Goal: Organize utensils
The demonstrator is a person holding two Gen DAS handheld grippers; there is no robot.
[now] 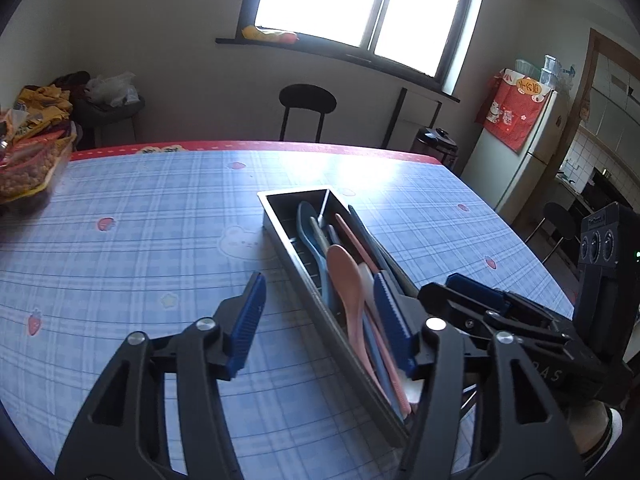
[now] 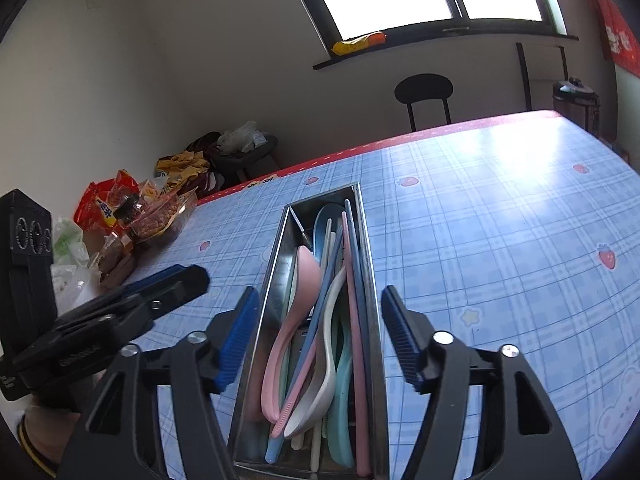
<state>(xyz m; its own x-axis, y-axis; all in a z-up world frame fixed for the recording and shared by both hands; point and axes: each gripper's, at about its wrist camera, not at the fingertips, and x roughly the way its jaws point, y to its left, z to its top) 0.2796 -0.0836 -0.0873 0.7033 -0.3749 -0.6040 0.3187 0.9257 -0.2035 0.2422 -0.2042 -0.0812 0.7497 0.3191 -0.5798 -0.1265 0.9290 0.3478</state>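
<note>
A long metal tray [image 2: 280,240] lies lengthwise on the blue checked tablecloth [image 2: 500,240]. It holds a pink spoon [image 2: 280,332], a white spoon [image 2: 328,364], a teal spoon [image 2: 344,380] and blue and pink chopsticks [image 2: 352,280]. My right gripper [image 2: 320,316] is open and straddles the tray's near part, its blue pads just outside both walls. In the left wrist view the tray [image 1: 296,192] runs diagonally. My left gripper [image 1: 322,304] is open, one pad over the cloth and the other above the pink spoon [image 1: 344,272]. The right gripper [image 1: 472,300] shows beside it.
Snack bags and a jar [image 2: 132,216] crowd the table's left edge. A black chair [image 1: 306,108] stands beyond the far red border under the window. A fridge [image 1: 532,148] is at the right. A gloved hand [image 2: 44,432] holds the left gripper [image 2: 172,284].
</note>
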